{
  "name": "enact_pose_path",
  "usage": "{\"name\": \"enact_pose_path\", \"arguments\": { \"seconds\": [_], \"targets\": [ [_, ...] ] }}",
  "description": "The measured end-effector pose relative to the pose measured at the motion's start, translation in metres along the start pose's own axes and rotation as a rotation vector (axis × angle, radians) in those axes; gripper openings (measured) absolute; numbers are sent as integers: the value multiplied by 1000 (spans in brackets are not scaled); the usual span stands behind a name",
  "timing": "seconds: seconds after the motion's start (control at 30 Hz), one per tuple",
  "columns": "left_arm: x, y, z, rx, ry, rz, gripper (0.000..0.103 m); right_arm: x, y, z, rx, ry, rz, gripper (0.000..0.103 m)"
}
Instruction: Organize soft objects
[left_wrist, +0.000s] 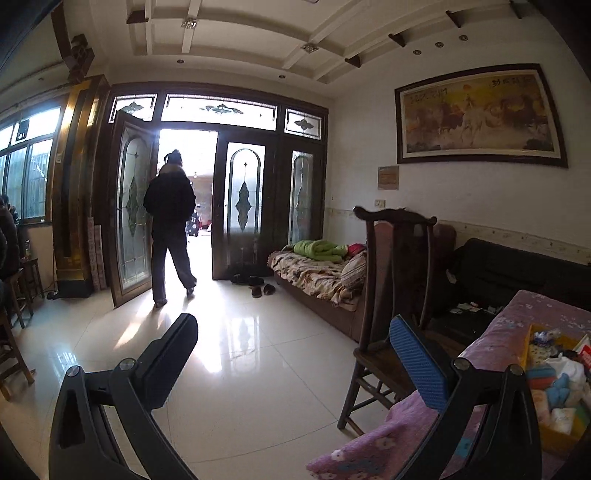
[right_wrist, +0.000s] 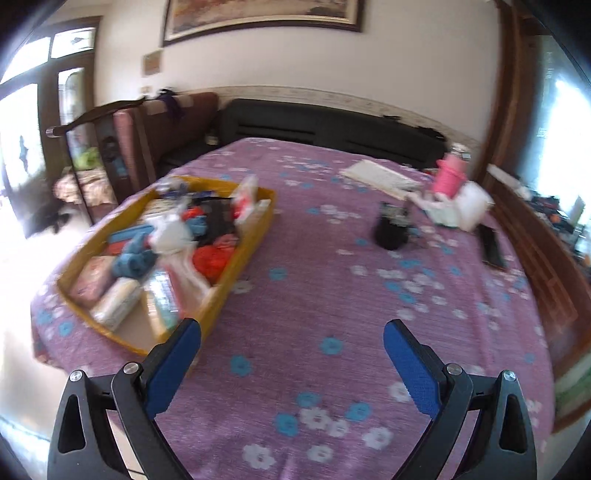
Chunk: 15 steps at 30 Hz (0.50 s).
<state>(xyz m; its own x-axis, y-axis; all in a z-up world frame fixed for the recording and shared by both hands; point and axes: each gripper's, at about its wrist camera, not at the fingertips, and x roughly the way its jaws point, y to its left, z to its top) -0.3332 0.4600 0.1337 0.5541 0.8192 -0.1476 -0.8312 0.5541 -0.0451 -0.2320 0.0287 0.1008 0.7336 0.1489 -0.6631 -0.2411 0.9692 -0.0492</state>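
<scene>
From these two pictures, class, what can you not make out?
- Tray contents: right wrist view, motion blur; individual soft items unclear.
- Same tray: left wrist view, cut by right edge and a jaw.
- Person in doorway: left view, backlit, back turned.
- Black object on cloth: right view, blurred.

Soft bundles (right_wrist: 133, 258) in tray (right_wrist: 255, 236)

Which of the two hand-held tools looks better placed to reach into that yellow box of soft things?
Probably the right tool: it hangs open over the tablecloth, facing the yellow box. The left tool, also open, points toward the doorway, the box at its edge.
</scene>
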Motion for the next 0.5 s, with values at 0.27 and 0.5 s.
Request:
{"name": "enact_pose_path", "arguments": {
  "seconds": [0.27, 0.5],
  "targets": [
    [-99, -80, 42, -31, -49, -298, 103, 2, 18, -6, -77, -58, 221, 101],
    [-121, -193, 24, 198, 123, -428, 103, 5, -19, -37, 26, -69, 264, 101]
  ]
}}
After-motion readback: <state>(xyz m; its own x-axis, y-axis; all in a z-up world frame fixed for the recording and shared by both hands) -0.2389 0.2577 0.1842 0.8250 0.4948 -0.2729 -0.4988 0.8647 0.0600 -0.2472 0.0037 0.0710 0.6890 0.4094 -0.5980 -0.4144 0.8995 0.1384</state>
